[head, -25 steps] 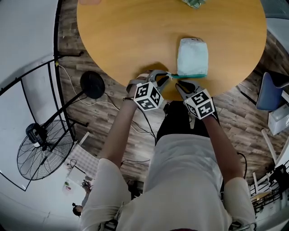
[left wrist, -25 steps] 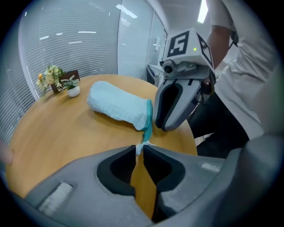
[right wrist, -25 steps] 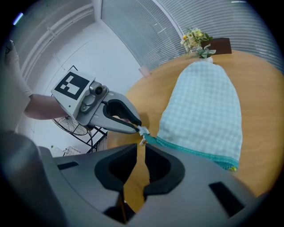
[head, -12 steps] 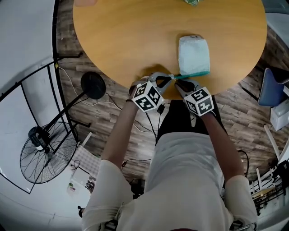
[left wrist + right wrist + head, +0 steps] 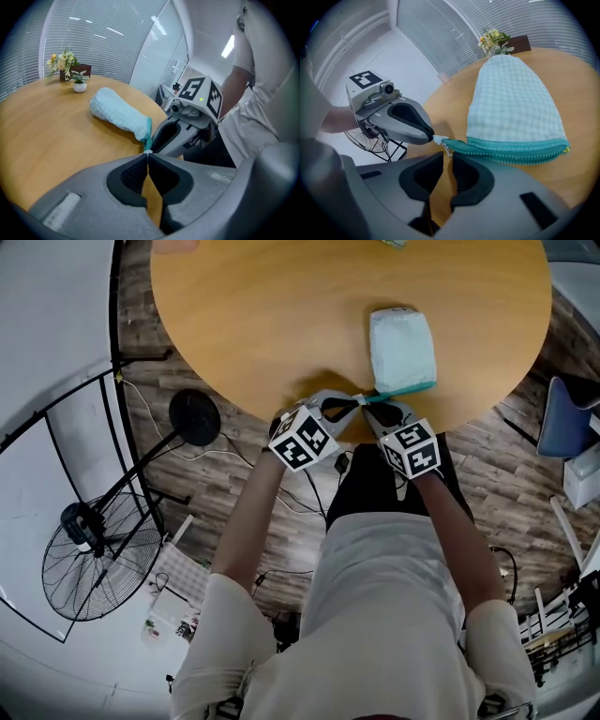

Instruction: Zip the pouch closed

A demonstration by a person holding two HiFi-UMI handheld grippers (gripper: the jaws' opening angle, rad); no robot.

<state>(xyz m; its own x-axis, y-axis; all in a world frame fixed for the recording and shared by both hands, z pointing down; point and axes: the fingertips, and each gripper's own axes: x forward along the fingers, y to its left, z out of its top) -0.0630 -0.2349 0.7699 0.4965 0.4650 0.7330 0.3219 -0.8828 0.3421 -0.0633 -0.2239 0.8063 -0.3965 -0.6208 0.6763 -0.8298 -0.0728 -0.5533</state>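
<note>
Here left gripper (image 5: 147, 155) and right gripper (image 5: 449, 155) pinch the pouch (image 5: 512, 101).

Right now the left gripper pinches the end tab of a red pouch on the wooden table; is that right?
Not red: the right gripper view shows the pouch pale blue. The left gripper does pinch its end tab on the wooden table.

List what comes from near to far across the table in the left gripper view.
left gripper, shut on the pouch's end tab → pouch → potted plant
</note>
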